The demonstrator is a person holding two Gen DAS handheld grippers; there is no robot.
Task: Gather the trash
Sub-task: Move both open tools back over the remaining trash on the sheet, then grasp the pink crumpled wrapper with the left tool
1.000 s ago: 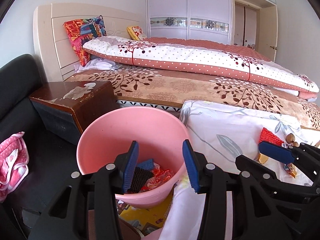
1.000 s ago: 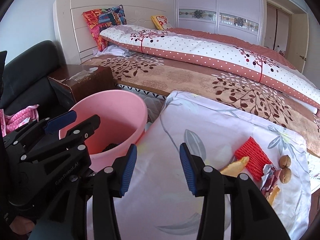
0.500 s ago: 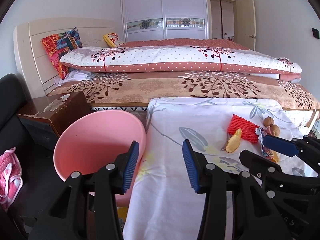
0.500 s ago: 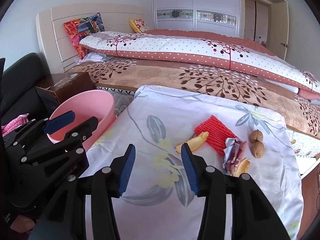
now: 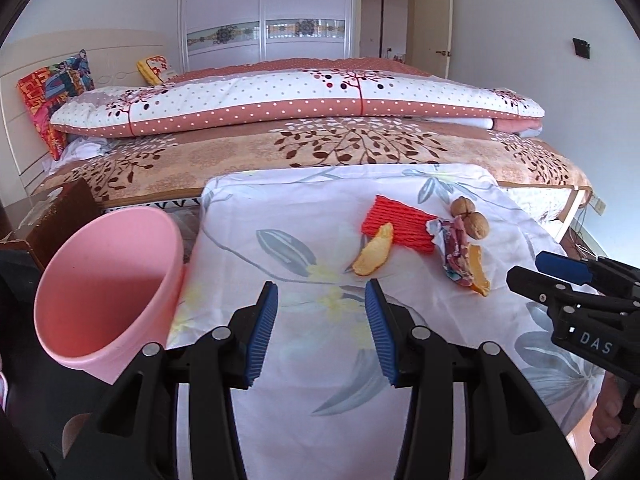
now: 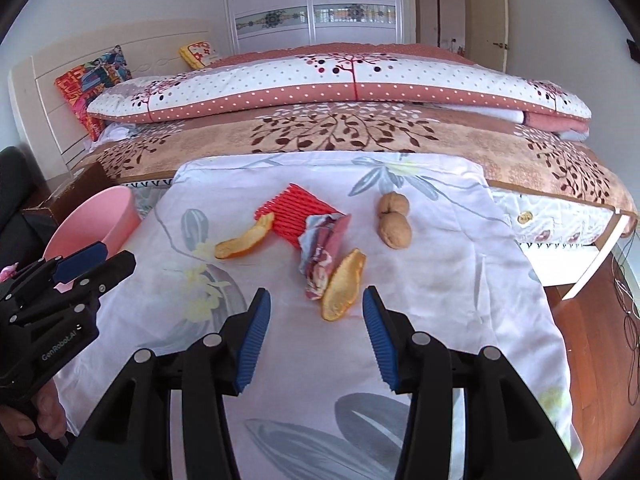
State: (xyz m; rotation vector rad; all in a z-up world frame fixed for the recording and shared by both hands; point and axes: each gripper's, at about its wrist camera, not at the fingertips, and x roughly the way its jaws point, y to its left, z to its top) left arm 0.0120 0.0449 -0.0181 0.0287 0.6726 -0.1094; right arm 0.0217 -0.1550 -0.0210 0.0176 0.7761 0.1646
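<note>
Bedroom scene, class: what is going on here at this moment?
A person holds a gripper in each hand over a white cloth strewn with trash: two orange peels, a wrapper, red netting and walnuts. Both the left gripper and right gripper are open and empty. A pink bucket waits at the left.

A smooth, matt pink plastic bucket [image 5: 108, 288] is seen at lower left. The desk [image 6: 440, 280] is covered in soft floral cloth. Ribbed red foam netting [image 6: 298, 212] and a crinkled glossy wrapper [image 6: 322, 256] are shown.
</note>
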